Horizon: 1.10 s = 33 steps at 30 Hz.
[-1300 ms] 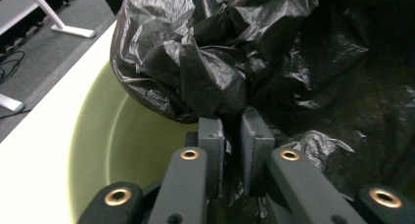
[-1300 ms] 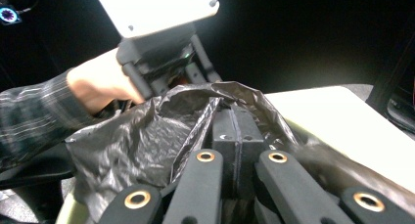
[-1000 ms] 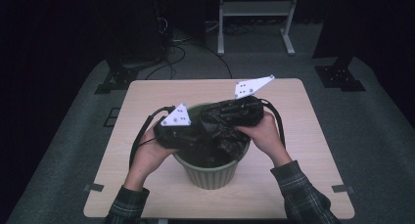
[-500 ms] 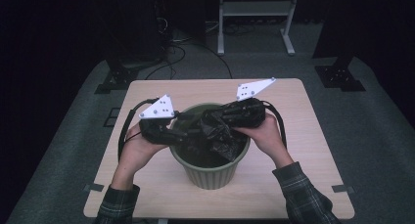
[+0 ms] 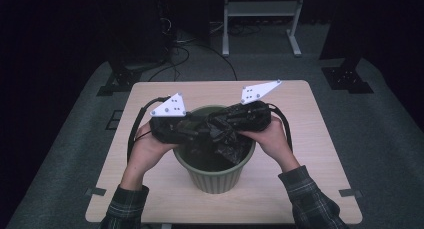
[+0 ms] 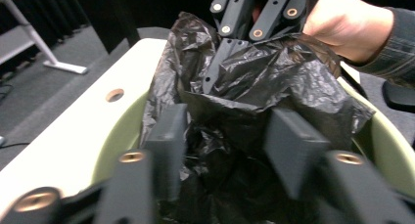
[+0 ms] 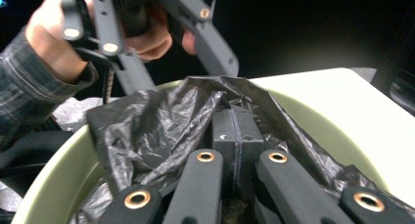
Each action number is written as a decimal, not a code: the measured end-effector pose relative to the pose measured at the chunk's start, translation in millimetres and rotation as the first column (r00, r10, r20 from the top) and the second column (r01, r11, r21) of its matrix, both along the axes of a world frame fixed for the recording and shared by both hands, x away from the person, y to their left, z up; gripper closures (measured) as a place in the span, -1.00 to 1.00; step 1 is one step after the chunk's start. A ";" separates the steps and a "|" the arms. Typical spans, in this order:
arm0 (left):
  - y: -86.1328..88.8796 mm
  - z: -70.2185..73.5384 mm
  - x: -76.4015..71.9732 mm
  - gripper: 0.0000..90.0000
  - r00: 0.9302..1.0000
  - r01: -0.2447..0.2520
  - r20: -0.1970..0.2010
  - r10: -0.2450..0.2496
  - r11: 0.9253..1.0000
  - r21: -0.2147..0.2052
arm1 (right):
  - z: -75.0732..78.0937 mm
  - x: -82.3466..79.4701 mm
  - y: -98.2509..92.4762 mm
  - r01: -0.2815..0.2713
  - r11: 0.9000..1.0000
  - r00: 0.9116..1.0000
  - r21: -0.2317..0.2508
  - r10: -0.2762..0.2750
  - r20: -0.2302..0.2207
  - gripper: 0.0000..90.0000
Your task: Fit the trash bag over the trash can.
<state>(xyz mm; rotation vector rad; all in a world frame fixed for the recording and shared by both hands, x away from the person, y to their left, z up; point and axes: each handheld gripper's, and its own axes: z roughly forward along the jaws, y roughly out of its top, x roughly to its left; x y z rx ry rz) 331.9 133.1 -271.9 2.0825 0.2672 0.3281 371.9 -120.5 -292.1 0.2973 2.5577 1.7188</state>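
A green bin (image 5: 215,176) stands mid-table with a crumpled black bag (image 5: 227,141) in its mouth. My right gripper (image 5: 218,130) reaches in from the right. In the right gripper view its jaws (image 7: 235,119) are pressed together on a fold of the bag (image 7: 147,131) just above the rim (image 7: 54,175). My left gripper (image 5: 198,133) comes in over the bin's left side. In the left gripper view its jaws (image 6: 227,117) stand apart, having just been closing. The bag (image 6: 274,82) lies between and beyond them, and the pads do not press on it.
The wooden table (image 5: 320,154) has bare surface around the bin. Grey tape marks (image 5: 95,192) sit near its front corners. Behind the table, cables (image 5: 200,46) and a metal stand (image 5: 260,19) are on the dark carpet.
My left gripper has shifted a little left toward the bin's left rim and risen slightly. The right hand has kept still, its grip on the bag unchanged.
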 end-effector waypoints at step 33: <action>33.5 -10.6 -1.7 1.00 0.996 -0.086 -0.035 0.084 0.995 -0.045 | -8.7 -6.5 -73.4 0.160 0.984 0.986 0.077 -0.157 -0.055 0.30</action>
